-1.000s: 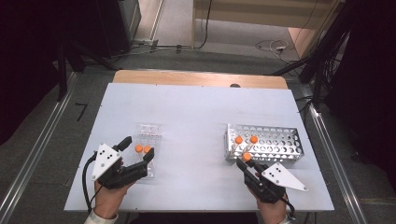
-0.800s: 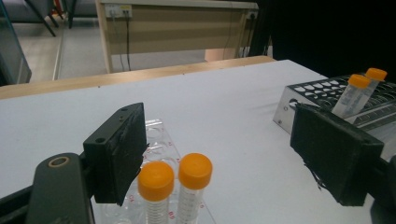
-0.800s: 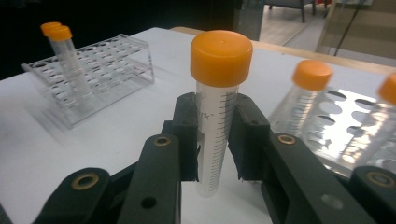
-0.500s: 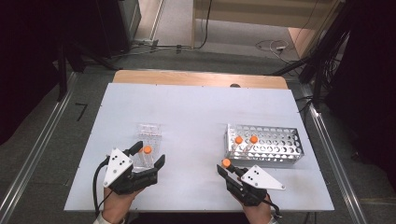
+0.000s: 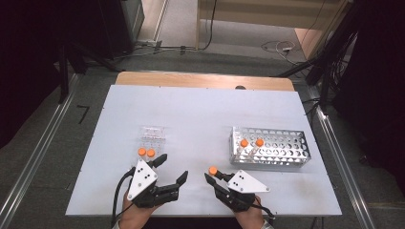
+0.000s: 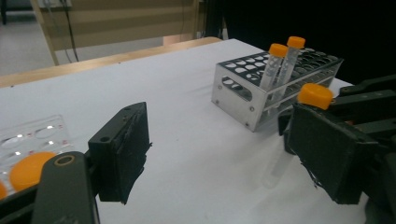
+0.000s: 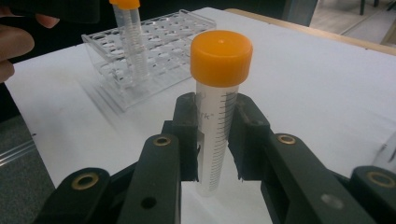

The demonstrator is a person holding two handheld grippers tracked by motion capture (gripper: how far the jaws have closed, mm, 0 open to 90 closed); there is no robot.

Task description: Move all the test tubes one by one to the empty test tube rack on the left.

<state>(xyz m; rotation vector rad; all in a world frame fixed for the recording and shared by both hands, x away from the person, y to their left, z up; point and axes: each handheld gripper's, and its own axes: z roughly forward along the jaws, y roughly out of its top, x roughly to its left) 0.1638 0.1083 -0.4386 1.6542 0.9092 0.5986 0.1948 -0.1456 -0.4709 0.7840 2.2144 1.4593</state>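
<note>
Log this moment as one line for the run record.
right tool: shut on orange-capped clear plastic tube | left tool: open, nothing between | metal rack: two capped tubes | clear plastic rack: two capped tubes

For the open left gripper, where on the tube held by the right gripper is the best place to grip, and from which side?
Take the tube on its bare upper barrel, just under the orange cap, probably coming level from the side. It stands upright, and the right gripper already clamps mid-barrel, leaving only that stretch free for the open left gripper.
</note>
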